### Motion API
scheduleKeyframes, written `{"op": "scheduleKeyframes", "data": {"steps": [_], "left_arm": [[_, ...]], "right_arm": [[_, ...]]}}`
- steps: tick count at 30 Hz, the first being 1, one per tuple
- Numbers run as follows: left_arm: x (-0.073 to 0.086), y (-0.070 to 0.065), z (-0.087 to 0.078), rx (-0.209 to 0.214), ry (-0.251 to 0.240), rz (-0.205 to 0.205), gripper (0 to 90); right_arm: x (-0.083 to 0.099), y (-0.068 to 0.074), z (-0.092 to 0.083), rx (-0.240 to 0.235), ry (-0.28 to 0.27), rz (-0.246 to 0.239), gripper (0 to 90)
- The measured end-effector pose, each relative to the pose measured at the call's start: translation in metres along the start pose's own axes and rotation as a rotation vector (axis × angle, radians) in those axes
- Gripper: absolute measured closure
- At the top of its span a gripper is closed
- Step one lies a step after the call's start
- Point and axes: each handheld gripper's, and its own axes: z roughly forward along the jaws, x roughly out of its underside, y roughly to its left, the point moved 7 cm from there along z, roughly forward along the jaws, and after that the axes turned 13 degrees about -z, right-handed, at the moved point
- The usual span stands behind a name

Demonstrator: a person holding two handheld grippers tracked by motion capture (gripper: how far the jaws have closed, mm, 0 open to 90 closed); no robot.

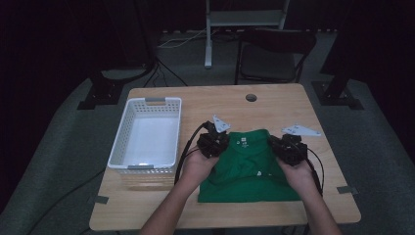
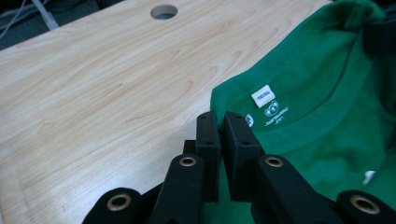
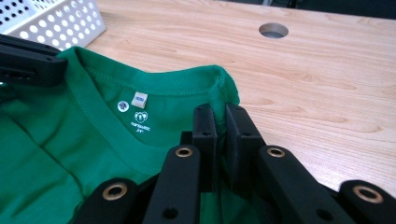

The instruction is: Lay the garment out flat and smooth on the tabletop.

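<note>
The wooden table point(image 1: 274, 105) is carrying everything, with a round cable hole point(image 1: 251, 97) sitting near its far edge at about 12 o'clock. A white perforated basket point(image 1: 147, 169) is standing on the table's left half, at about 9 o'clock from the shirt and just beside it.

The green T-shirt point(image 1: 247, 174) is lying folded at the middle of the table toward the near edge, its neckline pointing to 12 o'clock and its hem to 6 o'clock. Its shoulder end is being pinched at both corners. Inside the collar a small white label point(image 2: 263, 95) and some white print are showing.

The person's forearms are coming in from 6 o'clock. The left hand-held gripper point(image 1: 213, 142) is sitting at the shirt's 10 o'clock corner; in the left gripper view its jaws are standing nearly together, clamping a fold of the shoulder edge point(image 2: 219, 122) just beside the collar. The right hand-held gripper point(image 1: 289, 147) is sitting at the 2 o'clock corner; in the right gripper view its jaws are likewise pressed close, gripping the bunched seam of the other shoulder point(image 3: 219, 100). A strip of grey tape point(image 1: 346, 190) is lying on the table at about 4 o'clock from the shirt.
</note>
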Motion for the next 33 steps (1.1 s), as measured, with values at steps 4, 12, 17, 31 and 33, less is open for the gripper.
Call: {"op": "scheduleKeyframes", "data": {"steps": [4,12,17,31,33], "left_arm": [[-0.012,0.005,0.012,-0.022,0.002,-0.019,86.3],[-0.096,0.045,0.012,-0.17,-0.47,-0.163,44.6],[-0.085,0.051,0.016,-0.145,-0.385,-0.162,21.2],[-0.038,0.05,0.018,-0.098,-0.147,-0.174,21.2],[-0.036,0.047,0.015,-0.083,-0.151,-0.163,21.2]], "right_arm": [[-0.006,-0.009,0.015,-0.013,0.041,0.019,83.1],[-0.082,-0.058,0.038,0.098,-0.257,0.023,11.7],[-0.083,-0.056,0.022,0.108,-0.289,0.033,16.9],[-0.046,-0.056,0.023,0.071,-0.127,0.097,16.2],[-0.044,-0.056,0.023,0.077,-0.12,0.087,16.3]]}}
